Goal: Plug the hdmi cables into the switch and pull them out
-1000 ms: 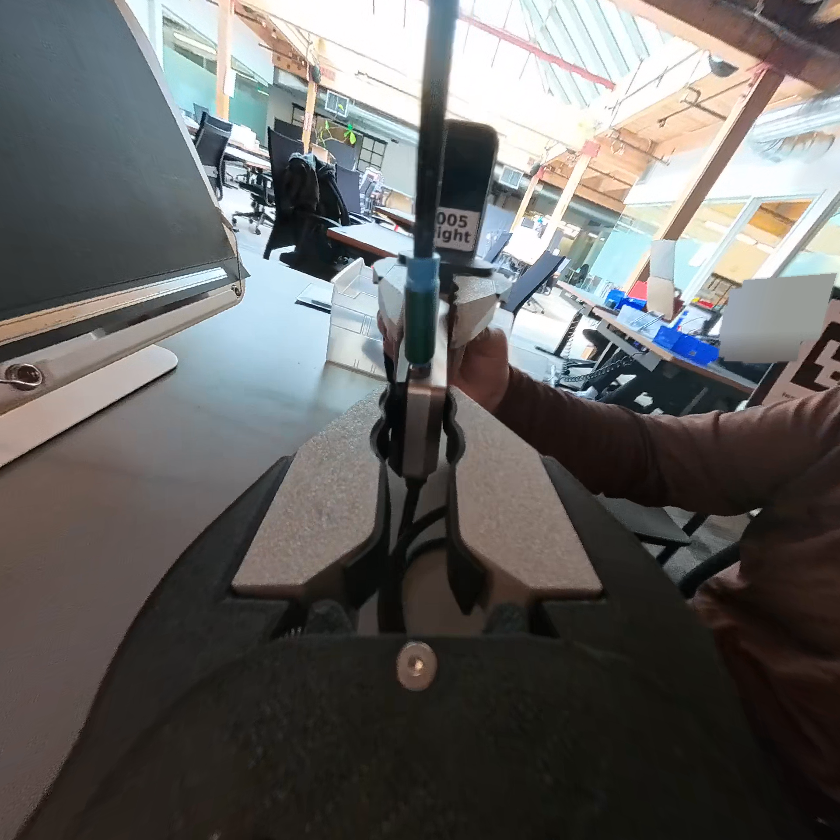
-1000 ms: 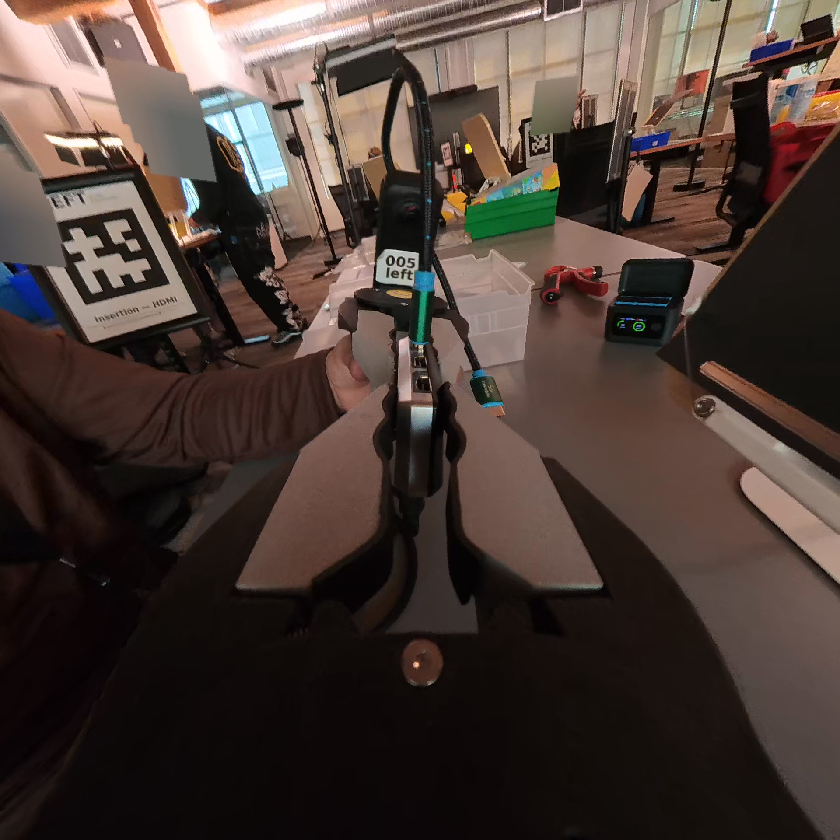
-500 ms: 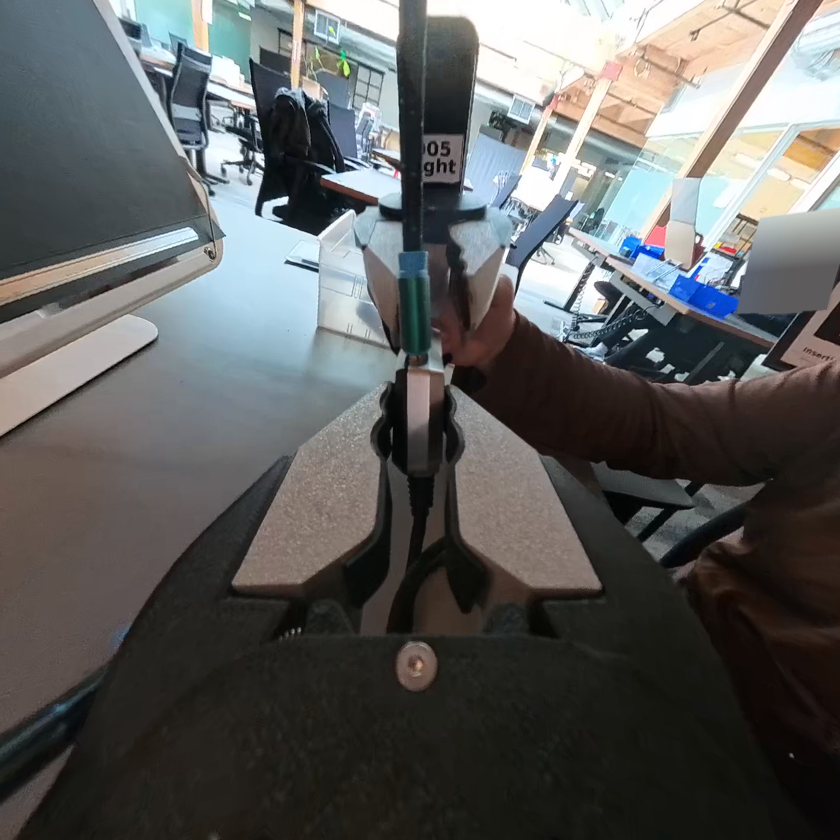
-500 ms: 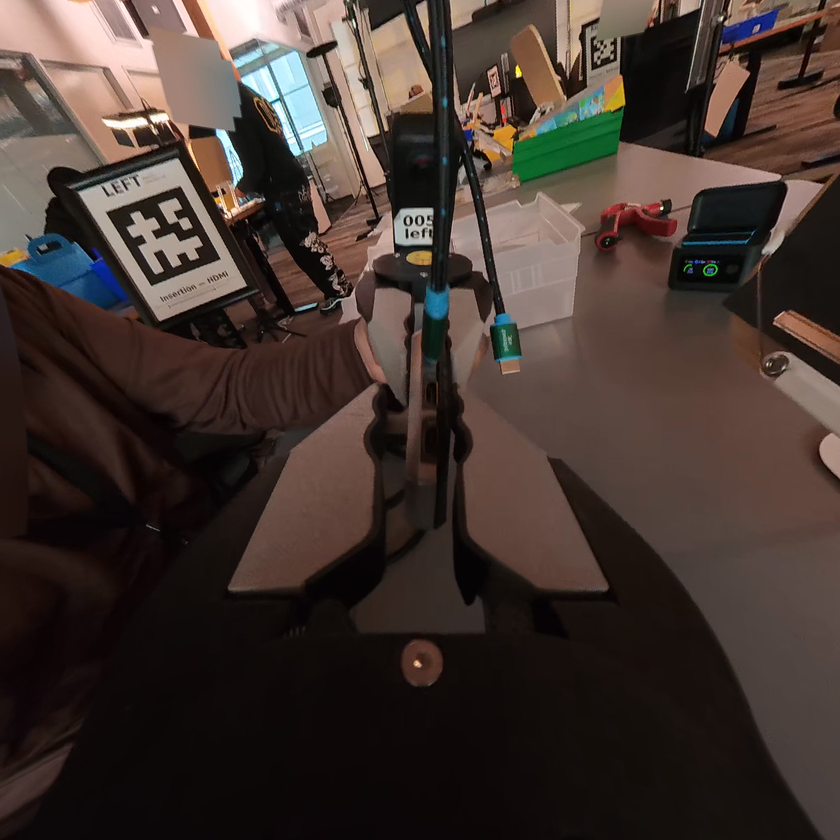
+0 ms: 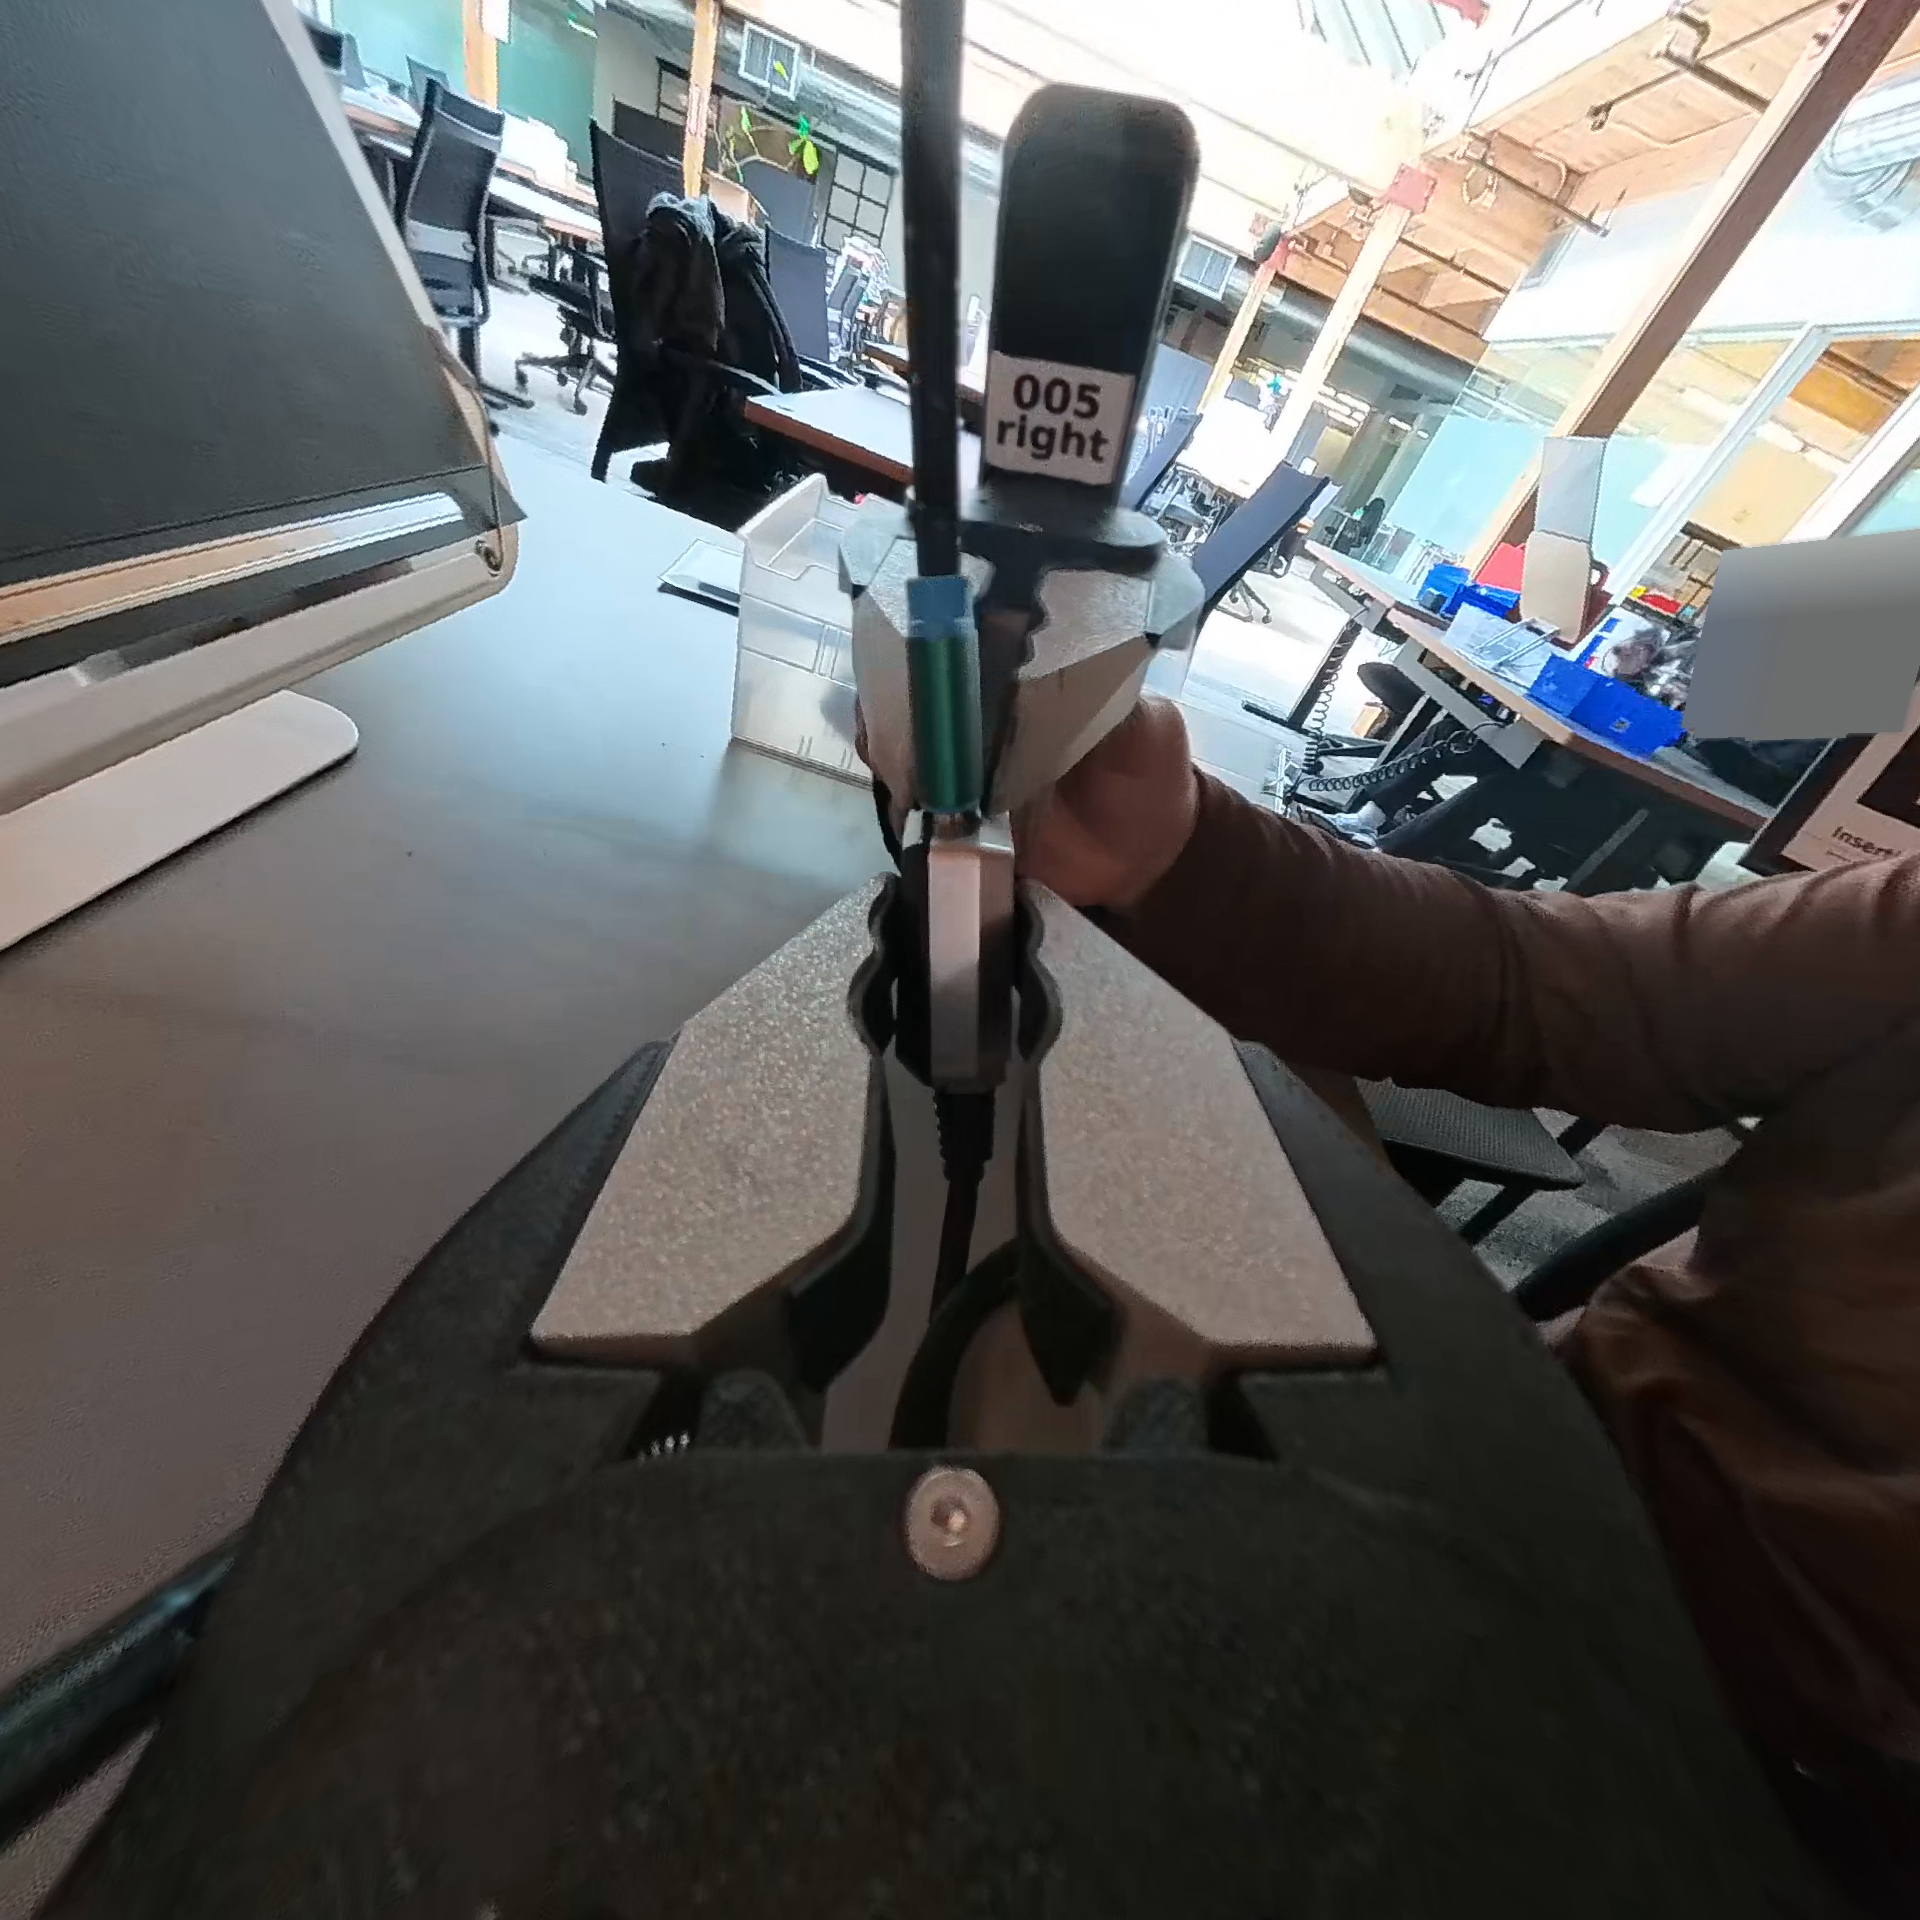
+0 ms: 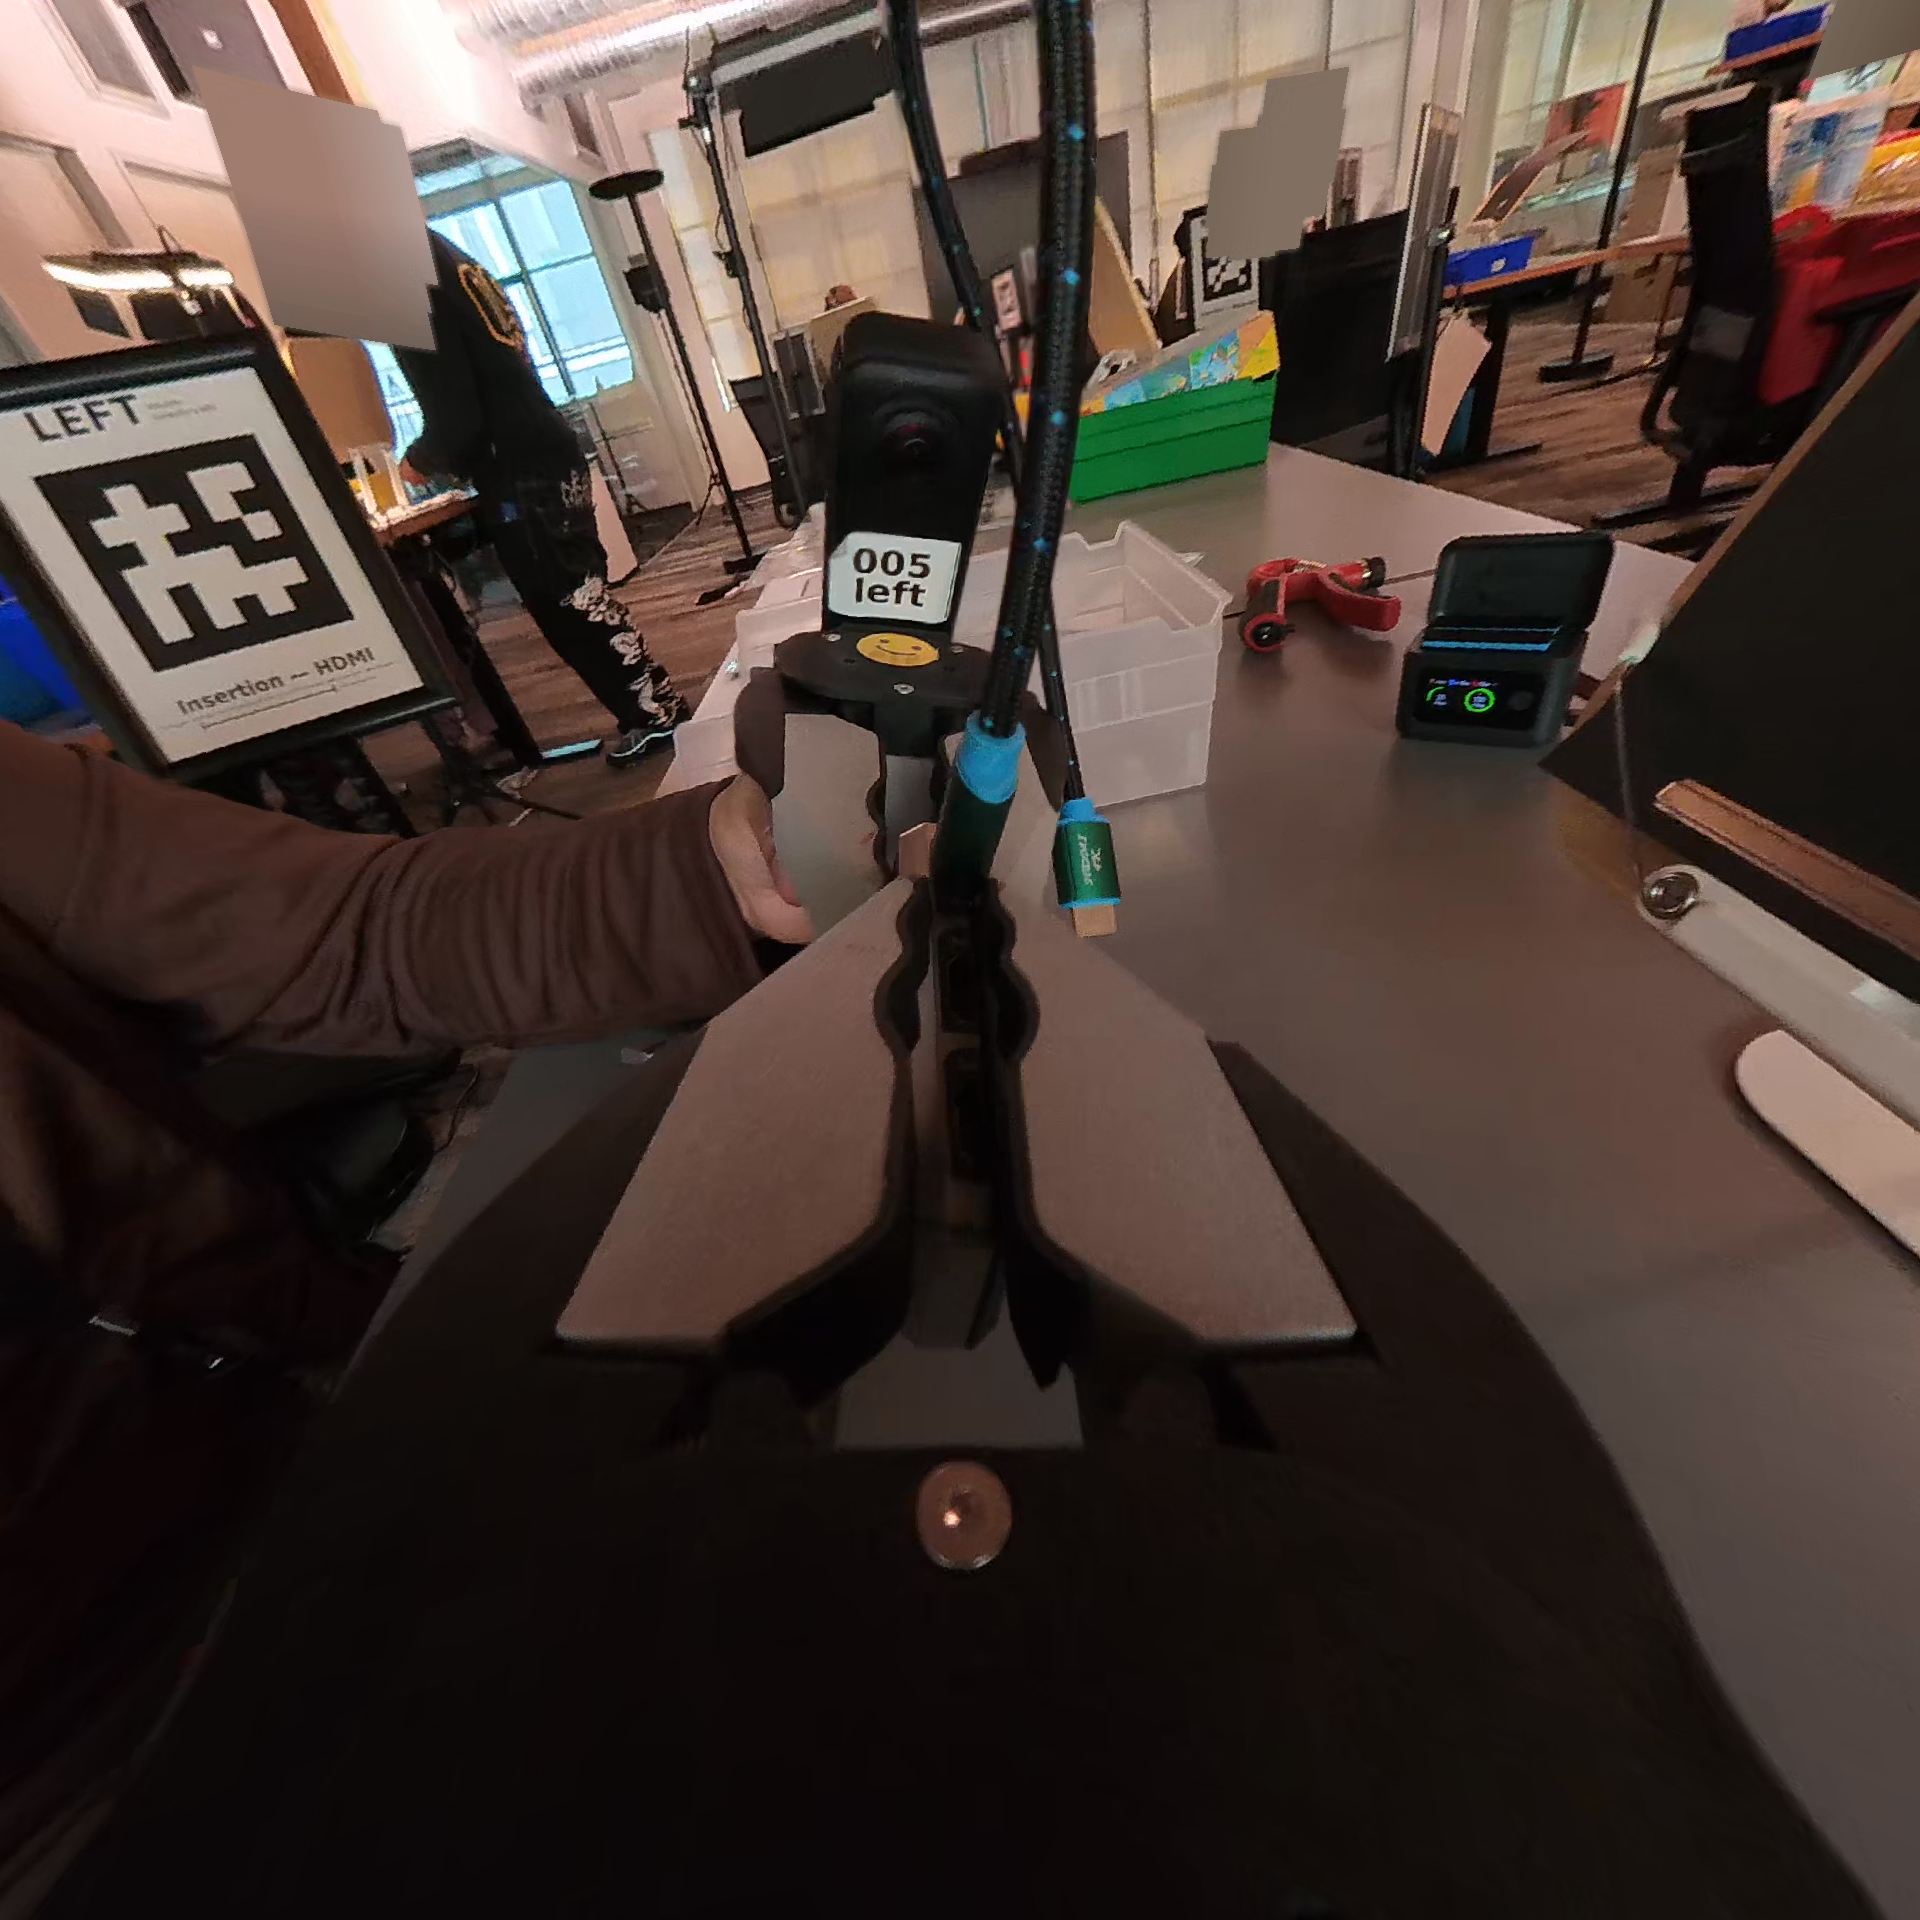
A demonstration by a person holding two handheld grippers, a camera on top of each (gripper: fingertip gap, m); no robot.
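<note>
Currently your left gripper (image 5: 956,966) is clamped on the slim silver metal HDMI switch (image 5: 958,956), held edge-on above the dark grey desk (image 5: 436,935). Your right gripper (image 6: 961,997) appears closed on that same switch from the opposite end, though the shadow there is deep. One green-shelled HDMI plug with a blue collar (image 5: 940,707) sits in the switch's upper edge; seating depth cannot be confirmed. A second green plug (image 6: 1086,868) hangs free beside it on black braided cable (image 6: 1044,436). Expect the switch to be light, rigid and slippery. Grip each plug by its hard shell, never the springy braid, and pull straight along the port.
</note>
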